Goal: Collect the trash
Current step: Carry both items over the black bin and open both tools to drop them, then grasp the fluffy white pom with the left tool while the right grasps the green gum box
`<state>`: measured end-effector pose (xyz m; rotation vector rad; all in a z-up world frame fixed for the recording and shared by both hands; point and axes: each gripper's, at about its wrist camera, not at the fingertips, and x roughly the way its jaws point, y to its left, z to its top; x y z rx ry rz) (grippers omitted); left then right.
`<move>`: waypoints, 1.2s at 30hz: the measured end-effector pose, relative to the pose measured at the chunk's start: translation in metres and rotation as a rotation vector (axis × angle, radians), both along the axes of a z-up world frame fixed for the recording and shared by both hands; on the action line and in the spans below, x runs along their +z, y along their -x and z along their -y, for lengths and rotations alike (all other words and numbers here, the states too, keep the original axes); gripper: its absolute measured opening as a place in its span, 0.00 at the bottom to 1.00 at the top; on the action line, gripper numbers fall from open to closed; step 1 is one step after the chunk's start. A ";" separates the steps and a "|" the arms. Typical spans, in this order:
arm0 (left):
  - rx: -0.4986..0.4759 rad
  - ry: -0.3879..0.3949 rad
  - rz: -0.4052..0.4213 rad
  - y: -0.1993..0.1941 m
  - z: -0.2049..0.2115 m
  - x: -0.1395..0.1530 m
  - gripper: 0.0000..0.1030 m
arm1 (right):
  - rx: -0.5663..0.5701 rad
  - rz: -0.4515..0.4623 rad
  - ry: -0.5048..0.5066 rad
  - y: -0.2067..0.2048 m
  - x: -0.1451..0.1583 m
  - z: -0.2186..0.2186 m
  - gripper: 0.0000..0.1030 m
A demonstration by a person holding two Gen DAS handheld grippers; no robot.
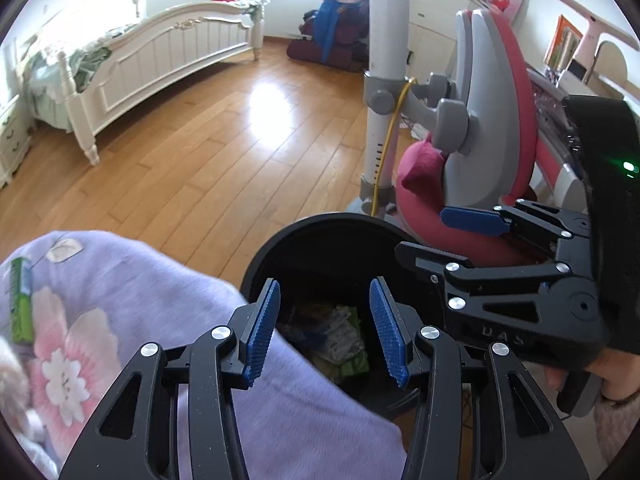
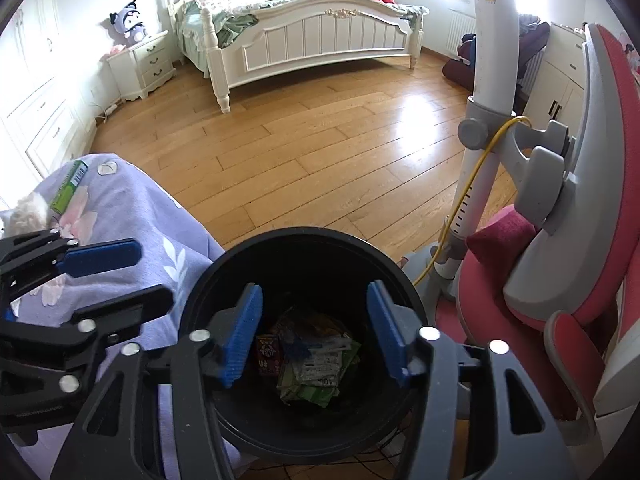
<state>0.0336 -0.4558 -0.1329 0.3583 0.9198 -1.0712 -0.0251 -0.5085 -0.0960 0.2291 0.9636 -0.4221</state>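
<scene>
Over the round black bin (image 2: 304,248) both grippers hang, pointing down into its smooth, dark mouth; crumpled wrappers (image 2: 316,364) lie at the bottom (green foil, white printed paper, a small dark red carton whose lettering is too small to read). Left of the bin, a soft lilac floral cloth (image 2: 132,208) carries a green wrapper (image 2: 69,190). The left gripper (image 1: 325,326) stands partly open, nothing between its ribbed blue pads (image 1: 262,328); the right gripper (image 2: 314,334) stands wider, equally empty. Raised letters "DAS" show on the right gripper's black body. A pink and grey chair (image 2: 560,264) stands right of the bin on the wooden plank floor (image 2: 300,140).
</scene>
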 end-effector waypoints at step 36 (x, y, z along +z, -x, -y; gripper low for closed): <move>0.425 0.036 0.063 -0.124 -0.306 0.016 0.13 | 0.471 0.069 -0.165 -0.191 0.010 -0.210 0.63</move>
